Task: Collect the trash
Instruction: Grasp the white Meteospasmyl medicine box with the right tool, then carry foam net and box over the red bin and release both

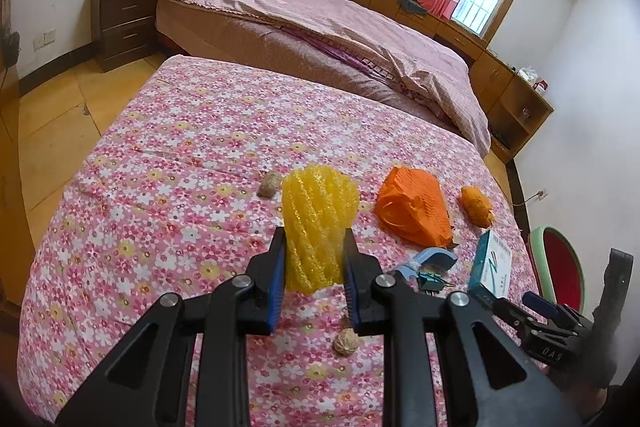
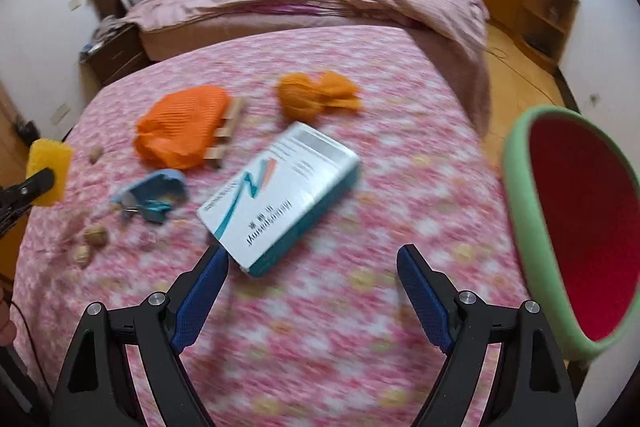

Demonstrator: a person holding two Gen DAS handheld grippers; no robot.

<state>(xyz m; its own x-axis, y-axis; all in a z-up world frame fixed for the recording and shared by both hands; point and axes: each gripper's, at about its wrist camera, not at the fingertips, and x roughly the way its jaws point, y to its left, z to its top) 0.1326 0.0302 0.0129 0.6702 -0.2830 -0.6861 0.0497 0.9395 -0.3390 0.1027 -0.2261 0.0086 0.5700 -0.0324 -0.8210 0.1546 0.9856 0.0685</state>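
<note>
My left gripper (image 1: pixel 314 259) is shut on a yellow foam fruit net (image 1: pixel 318 223), held upright above the floral tablecloth (image 1: pixel 180 167); the net also shows in the right wrist view (image 2: pixel 48 173). My right gripper (image 2: pixel 312 267) is open and empty, just in front of a white and teal carton (image 2: pixel 280 197), which also shows in the left wrist view (image 1: pixel 490 265). On the cloth lie an orange net bag (image 2: pixel 184 129), a crumpled orange net (image 2: pixel 316 95), a blue plastic piece (image 2: pixel 154 193) and walnuts (image 2: pixel 94 237). The right wrist view is blurred.
A bin with a green rim and red inside (image 2: pixel 576 227) stands at the table's right edge. A bed with a pink cover (image 1: pixel 320 11) lies behind the table. A dark nightstand (image 1: pixel 124 23) and wooden cabinets (image 1: pixel 508 87) line the walls.
</note>
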